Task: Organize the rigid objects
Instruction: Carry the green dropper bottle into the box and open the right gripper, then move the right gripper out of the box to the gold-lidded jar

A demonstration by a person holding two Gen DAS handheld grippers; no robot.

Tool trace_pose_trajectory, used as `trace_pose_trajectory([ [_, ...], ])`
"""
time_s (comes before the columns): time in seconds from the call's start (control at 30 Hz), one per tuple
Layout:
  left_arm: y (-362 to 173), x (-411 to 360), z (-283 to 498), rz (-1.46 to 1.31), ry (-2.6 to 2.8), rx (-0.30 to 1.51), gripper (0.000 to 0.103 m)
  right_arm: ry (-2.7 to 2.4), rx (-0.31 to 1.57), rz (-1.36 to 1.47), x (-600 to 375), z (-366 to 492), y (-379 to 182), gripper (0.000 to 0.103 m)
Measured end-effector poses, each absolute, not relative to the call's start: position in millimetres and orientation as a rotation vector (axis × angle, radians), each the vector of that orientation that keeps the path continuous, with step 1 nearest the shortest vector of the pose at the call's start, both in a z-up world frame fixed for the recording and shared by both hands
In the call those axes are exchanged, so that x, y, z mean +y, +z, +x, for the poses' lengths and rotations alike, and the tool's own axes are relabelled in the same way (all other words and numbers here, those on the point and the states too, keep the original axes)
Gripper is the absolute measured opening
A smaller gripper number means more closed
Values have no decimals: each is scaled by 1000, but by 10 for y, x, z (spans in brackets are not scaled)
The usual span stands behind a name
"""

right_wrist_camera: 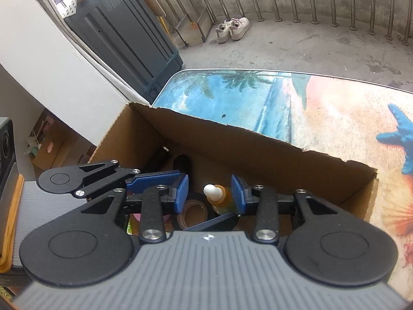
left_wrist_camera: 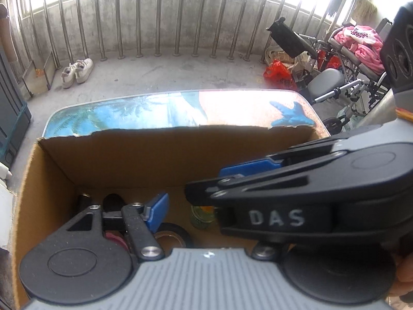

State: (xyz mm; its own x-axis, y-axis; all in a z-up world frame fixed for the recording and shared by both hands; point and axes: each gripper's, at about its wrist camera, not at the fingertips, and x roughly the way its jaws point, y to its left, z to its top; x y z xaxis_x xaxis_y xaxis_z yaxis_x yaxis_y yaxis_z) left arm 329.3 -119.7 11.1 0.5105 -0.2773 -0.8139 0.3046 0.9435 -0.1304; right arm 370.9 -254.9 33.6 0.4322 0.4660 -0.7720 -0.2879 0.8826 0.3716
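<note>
An open cardboard box (right_wrist_camera: pixel 258 139) stands on a table with a beach print (right_wrist_camera: pixel 335 103). Inside lie a black tape roll (right_wrist_camera: pixel 196 206), a pink roll (left_wrist_camera: pixel 116 240), dark cylinders (left_wrist_camera: pixel 86 199) and a small amber dropper bottle (right_wrist_camera: pixel 219 202) with a white bulb. My right gripper (right_wrist_camera: pixel 209 193) hangs over the box, open, the bottle between its blue pads (right_wrist_camera: pixel 182 193); the left pad stands clear of it. My left gripper (left_wrist_camera: pixel 206 206) is beside it in the box, open; only its left pad (left_wrist_camera: pixel 158 206) shows, the right gripper (left_wrist_camera: pixel 247 168) hiding the other. Nothing shows between its fingers.
Beyond the table lies a concrete balcony floor with a metal railing (left_wrist_camera: pixel 160 25) and white shoes (left_wrist_camera: pixel 77 71). A wheelchair (left_wrist_camera: pixel 335 77) with pink cloth and a red bag (left_wrist_camera: pixel 277 71) stand at the right. A dark cabinet (right_wrist_camera: pixel 124 33) and a white wall are on the left.
</note>
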Motion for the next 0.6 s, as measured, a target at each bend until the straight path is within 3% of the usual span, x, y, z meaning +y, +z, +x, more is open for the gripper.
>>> trace_pose_trajectory([
  [0.33,673,-815,2544,12,-345,831,88,443,714,445,-3149,2210,952,47],
  [0.6,906,-591,1673,6,-378,751,93,438,650,604,-3259,929,597,49],
])
